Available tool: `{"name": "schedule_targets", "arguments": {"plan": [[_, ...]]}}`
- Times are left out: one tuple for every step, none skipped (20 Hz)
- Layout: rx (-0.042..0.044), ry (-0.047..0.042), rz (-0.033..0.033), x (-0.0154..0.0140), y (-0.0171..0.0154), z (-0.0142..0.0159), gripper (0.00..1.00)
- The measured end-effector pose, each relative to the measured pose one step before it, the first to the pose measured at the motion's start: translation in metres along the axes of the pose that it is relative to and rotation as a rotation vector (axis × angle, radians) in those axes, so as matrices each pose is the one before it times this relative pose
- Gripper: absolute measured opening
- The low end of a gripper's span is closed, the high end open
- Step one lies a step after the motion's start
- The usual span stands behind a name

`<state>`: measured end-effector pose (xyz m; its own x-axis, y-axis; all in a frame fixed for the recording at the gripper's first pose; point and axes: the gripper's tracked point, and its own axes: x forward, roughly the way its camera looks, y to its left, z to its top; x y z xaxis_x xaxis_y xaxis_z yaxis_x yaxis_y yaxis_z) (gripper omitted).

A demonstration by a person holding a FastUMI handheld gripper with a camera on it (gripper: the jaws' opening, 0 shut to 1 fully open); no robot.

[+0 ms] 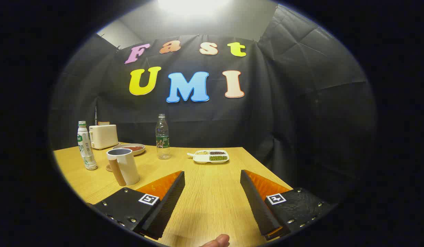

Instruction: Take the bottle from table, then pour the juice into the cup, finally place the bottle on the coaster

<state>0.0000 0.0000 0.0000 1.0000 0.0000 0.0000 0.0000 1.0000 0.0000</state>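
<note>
**Waiting at the start, nothing lifted yet**

Standing farthest left on the worktop (212,192) was a white bottle (85,145) with a green cap, upright and near the left edge; judging by the task, this was likely the juice bottle, though a clear bottle (162,137) farther back could also be meant. Just right of the white bottle, a coaster (109,168) peeked out from behind the cup (124,166), which stood upright just ahead of the left finger. Behind these sat a toaster (103,136) and a plate (131,148). To the right lay a divided tray (212,156).

The tongs (212,180) hung spread wide, gripping nothing, with bare wood between them. No step appeared done: taking, pouring and placing all remained. Open room stretched through the middle; the cup crowded the path to the white bottle, and the worktop's right edge fell away beside the right finger.
</note>
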Motion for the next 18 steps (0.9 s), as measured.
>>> {"name": "schedule_targets", "arguments": {"plan": [[0.01225, 0.00571, -0.00184, 0.01313, -0.00157, 0.00168, 0.98], [0.00907, 0.01373, -0.00374, 0.00942, -0.00131, 0.00051, 0.98], [0.00785, 0.00814, -0.00472, 0.00911, -0.00124, -0.00064, 0.98], [-0.00291, -0.01199, -0.01531, 0.00772, -0.00346, 0.00501, 0.98], [-0.00823, -0.01458, -0.02253, 0.00594, -0.00417, 0.00425, 0.98], [-0.00855, -0.00789, -0.01373, 0.00412, -0.00096, 0.00582, 0.98], [-0.01571, -0.01244, 0.0021, 0.00424, 0.00516, 0.00472, 0.98], [-0.02401, -0.00624, -0.00142, 0.00143, 0.00415, 0.00652, 0.98], [-0.02114, 0.00575, -0.00354, 0.00051, 0.00339, 0.00236, 0.98], [-0.00857, 0.01805, -0.00997, -0.00063, 0.00446, 0.00109, 0.98], [0.00571, 0.01663, -0.01301, -0.00224, 0.00482, 0.00221, 0.98], [0.00982, 0.00471, 0.0003, -0.00376, 0.00985, 0.00313, 0.98], [0.00855, -0.00387, 0.00347, -0.00582, 0.01232, 0.00493, 0.98], [0.00705, -0.0129, -0.00602, -0.00483, 0.01068, 0.00613, 0.98], [-0.0046, -0.00649, -0.02576, -0.00553, 0.00561, 0.00246, 0.98], [-0.01563, -0.003, -0.04632, -0.00392, 0.003, 0.00148, 0.98], [-0.01082, 0.01171, -0.02645, -0.00556, 0.00651, -0.00052, 0.97], [-0.00168, 0.00269, 0.00553, -0.00686, 0.01429, 0.00176, 0.97]]}}
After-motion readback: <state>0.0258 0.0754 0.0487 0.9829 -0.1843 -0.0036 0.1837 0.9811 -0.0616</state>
